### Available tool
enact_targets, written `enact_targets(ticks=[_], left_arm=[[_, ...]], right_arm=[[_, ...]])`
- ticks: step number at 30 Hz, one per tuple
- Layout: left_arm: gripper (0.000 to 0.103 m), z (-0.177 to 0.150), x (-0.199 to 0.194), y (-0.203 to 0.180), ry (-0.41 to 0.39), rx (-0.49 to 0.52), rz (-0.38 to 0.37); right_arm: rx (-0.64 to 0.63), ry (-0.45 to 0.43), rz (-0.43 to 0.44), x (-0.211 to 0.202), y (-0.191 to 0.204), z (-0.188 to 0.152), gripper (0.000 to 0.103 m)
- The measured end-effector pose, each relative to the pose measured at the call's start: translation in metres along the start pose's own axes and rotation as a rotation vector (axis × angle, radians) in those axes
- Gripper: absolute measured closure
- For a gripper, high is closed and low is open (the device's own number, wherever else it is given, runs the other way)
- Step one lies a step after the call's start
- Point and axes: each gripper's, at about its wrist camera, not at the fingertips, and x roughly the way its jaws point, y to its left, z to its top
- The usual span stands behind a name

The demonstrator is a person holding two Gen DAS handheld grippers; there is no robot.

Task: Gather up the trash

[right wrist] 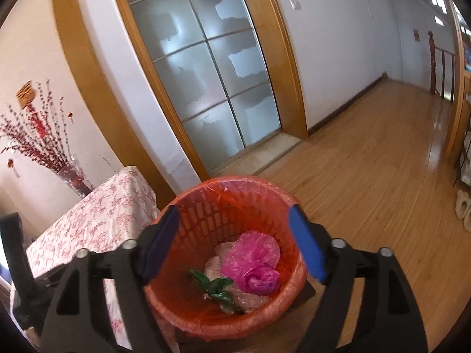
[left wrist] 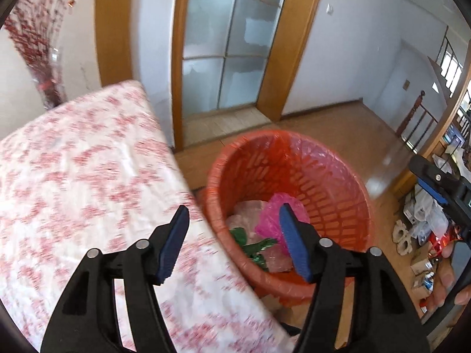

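An orange slotted trash basket [left wrist: 332, 194] with a thin red liner stands on the wood floor beside the table; it also shows in the right wrist view [right wrist: 273, 197]. Inside lie a crumpled pink plastic bag [right wrist: 253, 264], a green wrapper [right wrist: 215, 286] and pale clear plastic. My left gripper [left wrist: 235, 244] is open and empty, over the table edge next to the basket. My right gripper [right wrist: 232, 244] is open and empty, directly above the basket's mouth. The right gripper also shows at the right edge of the left wrist view [left wrist: 438, 185].
A table with a red-and-white floral cloth [left wrist: 82, 182] stands left of the basket. A glass vase of red branches [right wrist: 70, 176] stands at its far end. A frosted glass sliding door [right wrist: 206, 67] is behind. Boxes, bags and slippers [left wrist: 421, 229] clutter the floor at the right.
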Motion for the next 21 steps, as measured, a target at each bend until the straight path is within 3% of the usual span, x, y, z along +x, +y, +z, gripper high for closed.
enact_targets(ticks=[5,9,13,17,21], left_arm=[[0.02,-0.019,-0.056,0.012,-0.112,-0.012,0.061],[0.008,-0.044,-0.104,0.02,-0.206,-0.044,0.136],[0.004,-0.071,-0.144,0.028,-0.28,-0.064,0.232],[0.003,-0.098,-0.176,0.03,-0.349,-0.074,0.343],[0.003,-0.125,-0.202,0.032,-0.396,-0.092,0.427]], right_arm=[[-0.073,-0.047,0.023,-0.043,0.024,-0.015,0.004],[-0.158,-0.081,0.013,-0.078,0.046,-0.036,0.004],[-0.229,-0.127,-0.039,-0.11,0.067,-0.064,0.004],[-0.282,-0.168,-0.198,-0.135,0.086,-0.094,0.004],[-0.286,-0.178,-0.205,-0.156,0.091,-0.118,0.004]])
